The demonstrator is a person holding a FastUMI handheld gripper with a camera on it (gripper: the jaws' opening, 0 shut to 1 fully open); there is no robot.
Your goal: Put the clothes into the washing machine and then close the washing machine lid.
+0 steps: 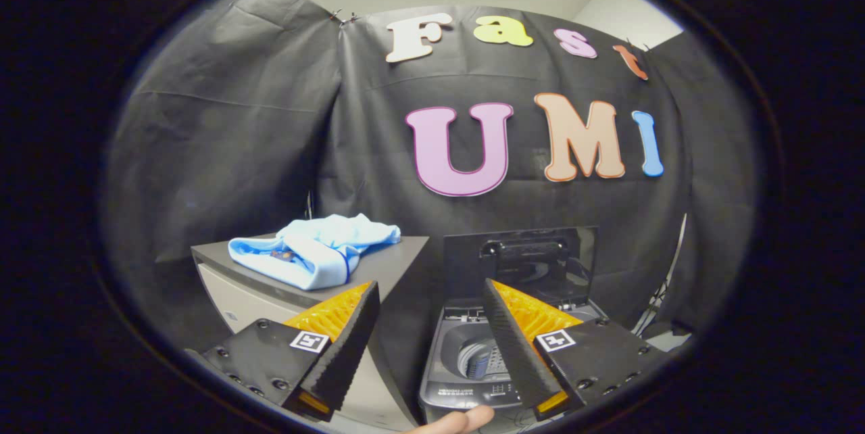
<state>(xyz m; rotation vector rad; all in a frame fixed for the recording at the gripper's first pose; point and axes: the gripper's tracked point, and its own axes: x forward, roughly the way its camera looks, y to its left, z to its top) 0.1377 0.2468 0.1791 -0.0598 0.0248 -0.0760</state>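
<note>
A light blue garment (317,248) lies bunched on top of a grey cabinet (399,261), beyond and to the left of my fingers. A small top-loading washing machine (459,370) stands to the right of the cabinet. Its dark lid (520,261) is raised upright at the back, and the drum (483,356) shows inside. My gripper (430,288) is open, held well short of both, with nothing between its fingers. The right finger (513,346) overlaps the machine's opening in the view.
Black cloth walls close off the back and left. A fingertip (459,420) of a person's hand shows below the gripper. Some pale floor (665,339) shows to the right of the machine.
</note>
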